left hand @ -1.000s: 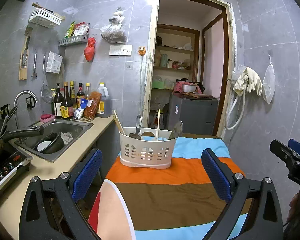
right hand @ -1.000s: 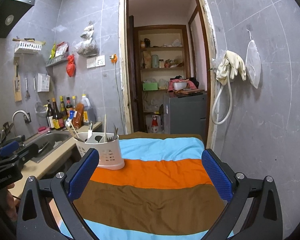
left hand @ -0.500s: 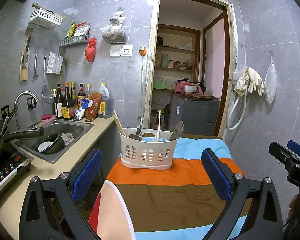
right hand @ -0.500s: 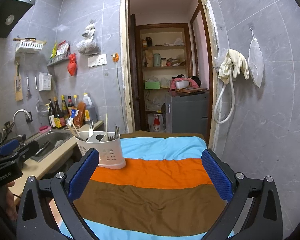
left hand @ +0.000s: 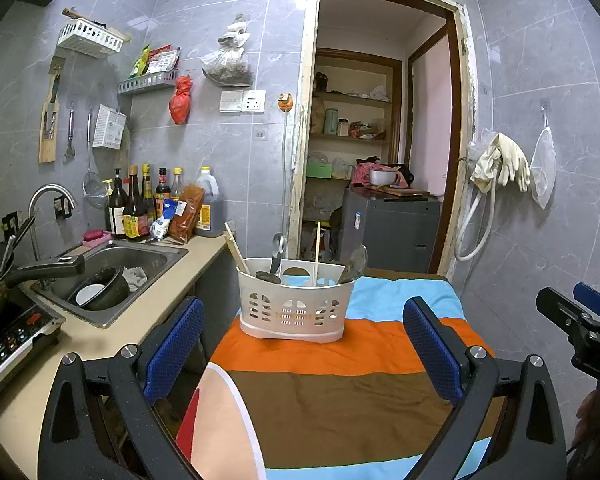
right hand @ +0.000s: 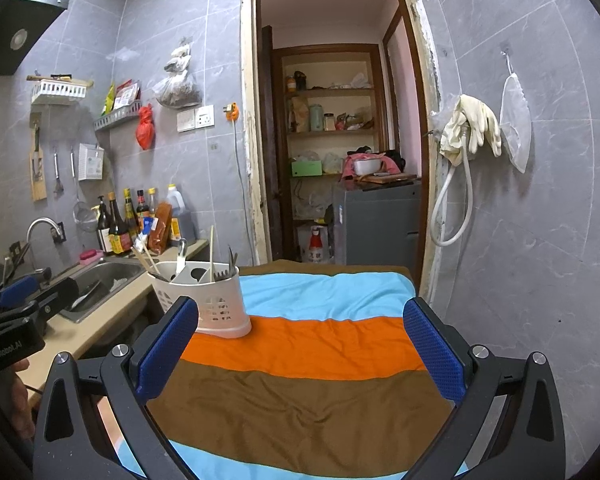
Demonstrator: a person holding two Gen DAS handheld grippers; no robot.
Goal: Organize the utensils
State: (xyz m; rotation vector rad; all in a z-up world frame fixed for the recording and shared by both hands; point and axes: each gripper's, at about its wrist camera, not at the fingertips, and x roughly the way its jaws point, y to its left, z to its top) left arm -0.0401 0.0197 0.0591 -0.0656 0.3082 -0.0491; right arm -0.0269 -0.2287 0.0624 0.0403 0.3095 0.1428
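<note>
The white holder (left hand: pixel 296 306) stands upright on the striped cloth (left hand: pixel 340 392) covering the bench, near its far left edge, so the chopsticks (left hand: pixel 236 249), spoon (left hand: pixel 277 249) and other utensils lean inside its compartments; both the left claw (left hand: pixel 303 350) and right claw (right hand: pixel 300 350) hang wide apart, empty, well short of it; probably nothing is left to sort.

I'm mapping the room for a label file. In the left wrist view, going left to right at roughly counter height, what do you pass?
Pan handle → sink → utensil caddy → grey appliance → white hose → right gripper.
</note>
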